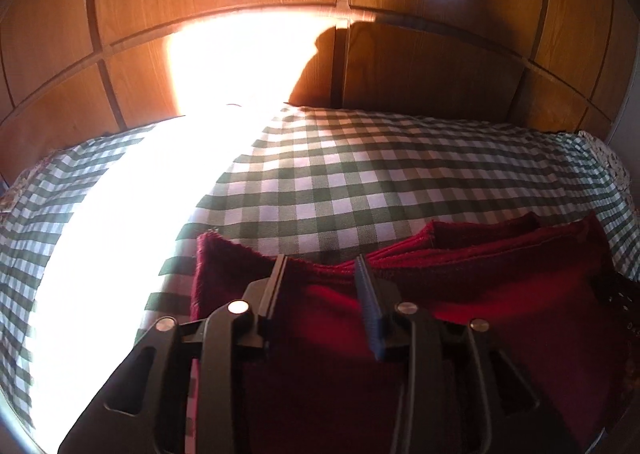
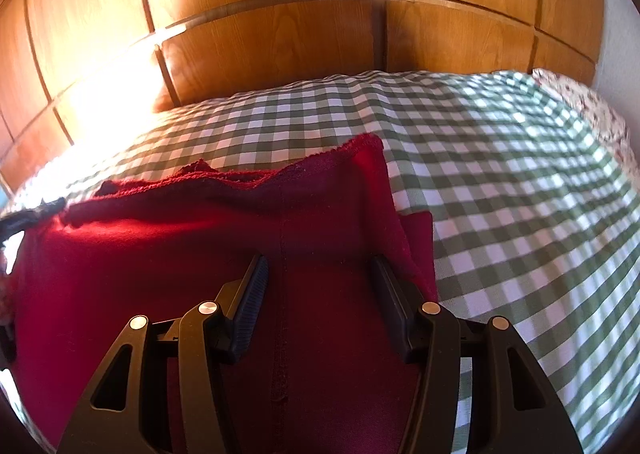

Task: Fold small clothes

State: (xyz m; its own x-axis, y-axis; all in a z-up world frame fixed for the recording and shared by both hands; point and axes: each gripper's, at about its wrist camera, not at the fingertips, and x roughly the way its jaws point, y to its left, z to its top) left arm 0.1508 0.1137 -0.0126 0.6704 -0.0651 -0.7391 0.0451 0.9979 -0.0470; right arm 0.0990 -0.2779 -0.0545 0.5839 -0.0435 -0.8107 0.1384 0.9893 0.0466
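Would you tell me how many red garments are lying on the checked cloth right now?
1: the red garment lies folded on the green checked cloth, below both grippers. Its stacked layers may hide another piece.

The garment (image 2: 200, 254) lies on the tablecloth (image 2: 480, 174) (folded layers stacked), wooden panels (image 2: 280, 42) behind.

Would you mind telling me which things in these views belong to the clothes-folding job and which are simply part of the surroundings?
Belongs to the job:
- red garment, lying partly folded
- left gripper, jaws apart over it
- right gripper, jaws apart over it

Just there:
- green checked cloth underneath
- wooden panelling behind
- floral fabric at the far right edge
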